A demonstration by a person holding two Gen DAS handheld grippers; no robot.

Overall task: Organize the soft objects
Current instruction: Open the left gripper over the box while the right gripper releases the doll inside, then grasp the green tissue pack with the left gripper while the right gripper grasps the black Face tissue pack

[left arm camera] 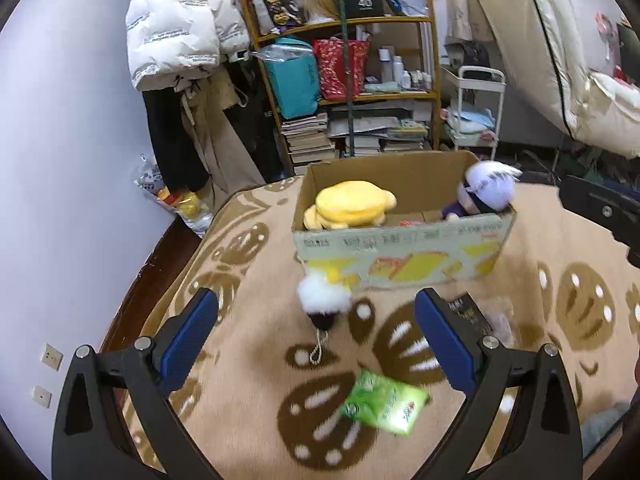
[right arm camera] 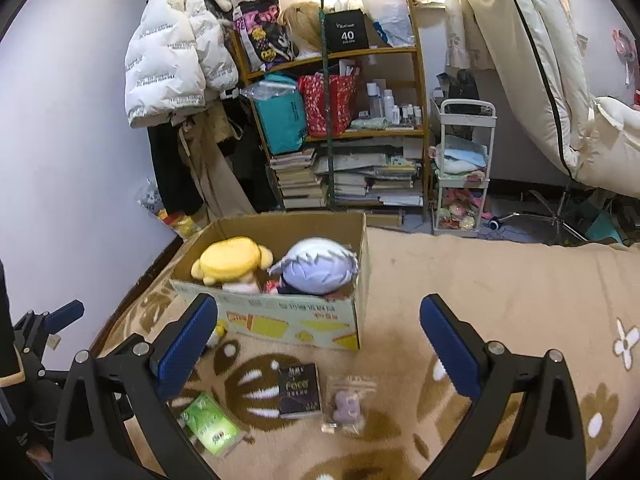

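A yellow plush (right arm camera: 232, 264) and a lavender-haired doll (right arm camera: 316, 272) lie inside the cardboard box (right arm camera: 280, 320) on the patterned blanket (right arm camera: 480, 280). A white pompom keychain (left arm camera: 322, 300) lies just before it. The left tongs (left arm camera: 316, 336) and right tongs (right arm camera: 320, 344) gape apart, empty.

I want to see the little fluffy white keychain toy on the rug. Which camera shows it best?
The left wrist view. There the white pompom toy lies in the open just in front of the cardboard box, bead chain showing, though blurred. In the right wrist view, only a sliver peeks out beside one of that gripper's fingers.
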